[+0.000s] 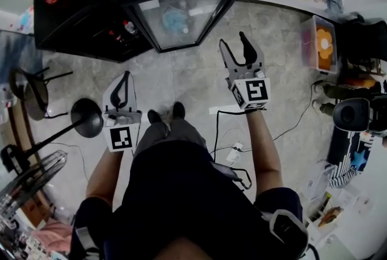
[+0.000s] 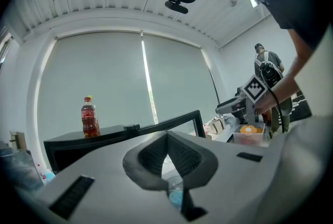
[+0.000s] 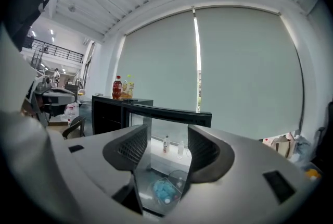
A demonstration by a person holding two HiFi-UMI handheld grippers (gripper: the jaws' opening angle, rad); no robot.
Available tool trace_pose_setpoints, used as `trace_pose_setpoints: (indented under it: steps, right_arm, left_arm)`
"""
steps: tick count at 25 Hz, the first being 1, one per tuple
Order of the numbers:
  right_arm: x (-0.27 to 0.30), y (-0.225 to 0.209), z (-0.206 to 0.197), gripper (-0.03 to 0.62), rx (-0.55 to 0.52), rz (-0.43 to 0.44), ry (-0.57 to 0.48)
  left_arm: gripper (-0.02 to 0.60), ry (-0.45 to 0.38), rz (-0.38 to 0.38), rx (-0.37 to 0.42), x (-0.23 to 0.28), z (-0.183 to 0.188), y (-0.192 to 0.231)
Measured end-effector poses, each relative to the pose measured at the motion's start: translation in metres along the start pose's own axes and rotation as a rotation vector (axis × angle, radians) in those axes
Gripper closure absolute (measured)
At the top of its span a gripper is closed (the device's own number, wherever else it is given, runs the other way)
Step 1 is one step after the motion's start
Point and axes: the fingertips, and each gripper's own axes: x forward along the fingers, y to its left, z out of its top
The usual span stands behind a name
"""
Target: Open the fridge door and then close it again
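Head view: the fridge (image 1: pixel 78 23) is standing at the upper left, and its glass fridge door (image 1: pixel 205 17) is hanging open toward you. You are holding the left tongs (image 1: pixel 126 75) low on your left side, tips pressed together and gripping nothing. You are holding the right tongs (image 1: pixel 234 40) further forward, spread wide and empty. They are pointing at the door's free edge, near it but apart from it.

Left gripper view: the left tongs (image 2: pixel 167 137) are sitting fully closed on nothing. A red bottle (image 2: pixel 89 117) is standing on the fridge top, and the door's black frame (image 2: pixel 177 123) is showing just past the tips.

Right gripper view: the right tongs (image 3: pixel 166 147) are gaping, both pads bare. The door's top frame (image 3: pixel 171 112) and glass are showing through the gap.
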Motion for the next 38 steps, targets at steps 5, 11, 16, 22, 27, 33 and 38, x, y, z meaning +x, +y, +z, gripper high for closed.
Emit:
trace_pose_setpoints:
  steps: [5, 11, 16, 22, 27, 33, 38]
  right_arm:
    - [0.018, -0.012, 0.013, 0.333, -0.046, 0.009, -0.048]
    - [0.045, -0.021, 0.025, 0.327, -0.108, -0.019, -0.024]
    - [0.062, -0.027, 0.025, 0.327, -0.151, -0.041, -0.01]
    - [0.085, -0.051, 0.01, 0.315, -0.166, -0.032, 0.027]
    - [0.102, -0.085, -0.008, 0.306, -0.154, 0.012, 0.034]
    - [0.127, -0.121, -0.026, 0.293, -0.109, 0.142, 0.031]
    - [0.148, -0.135, -0.031, 0.285, -0.145, 0.239, 0.035]
  left_arm:
    - [0.559, -0.002, -0.01, -0.014, 0.0, -0.001, -0.002]
    - [0.559, -0.009, -0.064, -0.025, 0.005, 0.0, 0.011]
    - [0.559, -0.017, -0.105, -0.033, 0.007, -0.003, 0.026]
    - [0.56, -0.016, -0.128, -0.023, 0.013, -0.001, 0.026]
    - [0.558, -0.014, -0.085, -0.022, 0.023, 0.002, 0.017]
    - [0.559, 0.014, 0.013, -0.025, 0.034, 0.002, -0.005]
    - [0.56, 0.048, 0.063, -0.016, 0.037, -0.002, -0.021]
